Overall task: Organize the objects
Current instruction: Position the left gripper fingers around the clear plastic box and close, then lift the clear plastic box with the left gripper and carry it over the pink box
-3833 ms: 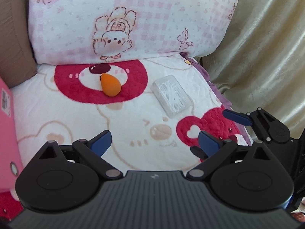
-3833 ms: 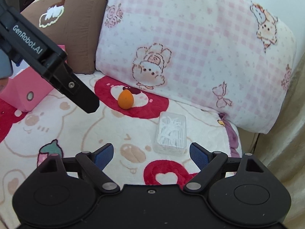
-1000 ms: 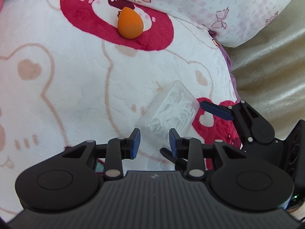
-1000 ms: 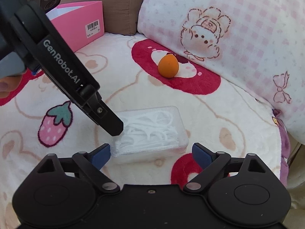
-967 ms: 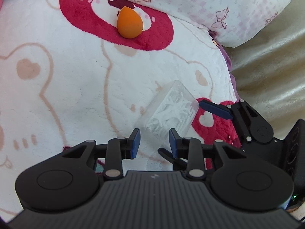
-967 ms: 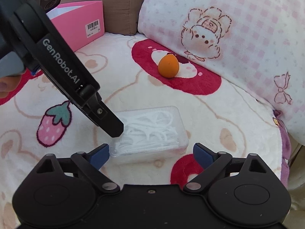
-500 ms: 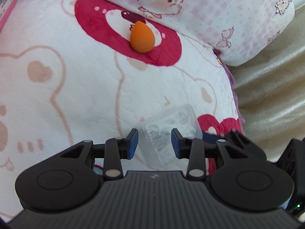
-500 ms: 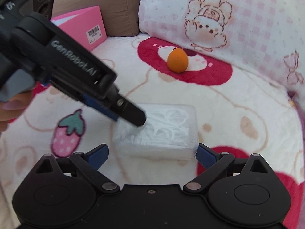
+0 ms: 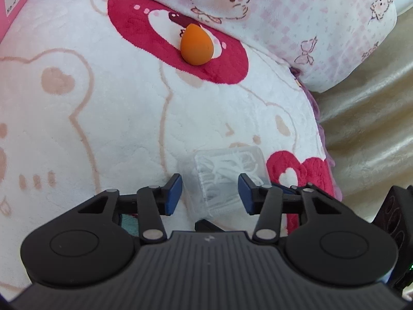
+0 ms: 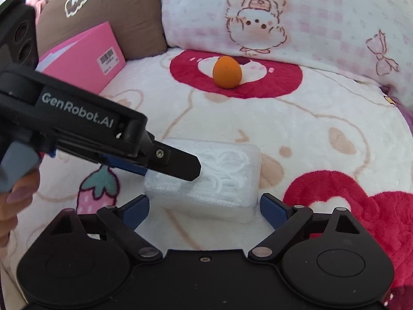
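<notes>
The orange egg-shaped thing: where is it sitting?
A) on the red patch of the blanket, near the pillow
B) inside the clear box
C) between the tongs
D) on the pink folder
A: the orange egg rests on the blanket's red patch below the pillow, apart from the clear box.

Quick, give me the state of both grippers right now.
Left gripper: open, jaws just been opening, pads clear of the clear plastic box between them.
Right gripper: open wide, straddling the same box, not gripping it.
</notes>
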{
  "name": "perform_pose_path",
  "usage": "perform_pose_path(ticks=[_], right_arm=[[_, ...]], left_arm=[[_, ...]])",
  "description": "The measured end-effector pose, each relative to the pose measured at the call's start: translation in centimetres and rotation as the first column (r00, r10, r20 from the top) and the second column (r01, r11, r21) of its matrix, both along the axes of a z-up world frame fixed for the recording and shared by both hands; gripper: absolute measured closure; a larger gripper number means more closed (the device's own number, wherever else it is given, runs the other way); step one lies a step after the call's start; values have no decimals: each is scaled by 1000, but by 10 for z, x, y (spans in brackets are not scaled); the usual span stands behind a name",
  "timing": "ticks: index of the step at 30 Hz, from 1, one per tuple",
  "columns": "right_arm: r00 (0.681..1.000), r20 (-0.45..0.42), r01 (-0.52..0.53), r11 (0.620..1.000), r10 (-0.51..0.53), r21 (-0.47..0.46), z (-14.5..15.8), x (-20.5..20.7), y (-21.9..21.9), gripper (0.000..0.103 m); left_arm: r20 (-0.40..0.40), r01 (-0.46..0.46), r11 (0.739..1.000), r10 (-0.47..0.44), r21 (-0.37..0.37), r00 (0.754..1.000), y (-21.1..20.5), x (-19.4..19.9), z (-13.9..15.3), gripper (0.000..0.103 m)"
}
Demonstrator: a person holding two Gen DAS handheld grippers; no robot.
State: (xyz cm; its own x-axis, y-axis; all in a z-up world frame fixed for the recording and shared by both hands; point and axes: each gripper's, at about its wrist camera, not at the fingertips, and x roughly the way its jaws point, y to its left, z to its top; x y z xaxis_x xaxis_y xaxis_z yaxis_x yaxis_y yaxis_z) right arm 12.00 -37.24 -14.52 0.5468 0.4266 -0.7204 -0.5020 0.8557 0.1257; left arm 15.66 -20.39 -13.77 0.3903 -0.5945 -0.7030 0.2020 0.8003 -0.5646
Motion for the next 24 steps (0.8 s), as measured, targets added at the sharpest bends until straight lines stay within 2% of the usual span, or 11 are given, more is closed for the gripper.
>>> perform_pose_path(ticks=[3, 7, 12, 20, 24], right_arm=[[999, 15, 32, 999, -32, 6, -4, -6, 2, 10], [998, 26, 50, 999, -49, -2, -2, -14, 8, 10], [998, -9, 56, 998, -56, 2, 11, -17, 11, 10], [1000, -6, -4, 1000, 4, -30, 34, -43, 29, 10], [1000, -25, -10, 1000, 10, -15, 47, -56, 35, 10]], left_arm=[[-8, 8, 1000, -8, -7, 1000, 3, 0, 2, 67], [-5, 24, 1000, -24, 8, 1000, 4, -6, 6, 68], [4, 41, 999, -41, 6, 999, 10, -15, 16, 67], [40, 127, 991, -129, 45, 991, 28, -39, 40, 67], [39, 155, 986, -157, 67, 987, 38, -51, 54, 67]])
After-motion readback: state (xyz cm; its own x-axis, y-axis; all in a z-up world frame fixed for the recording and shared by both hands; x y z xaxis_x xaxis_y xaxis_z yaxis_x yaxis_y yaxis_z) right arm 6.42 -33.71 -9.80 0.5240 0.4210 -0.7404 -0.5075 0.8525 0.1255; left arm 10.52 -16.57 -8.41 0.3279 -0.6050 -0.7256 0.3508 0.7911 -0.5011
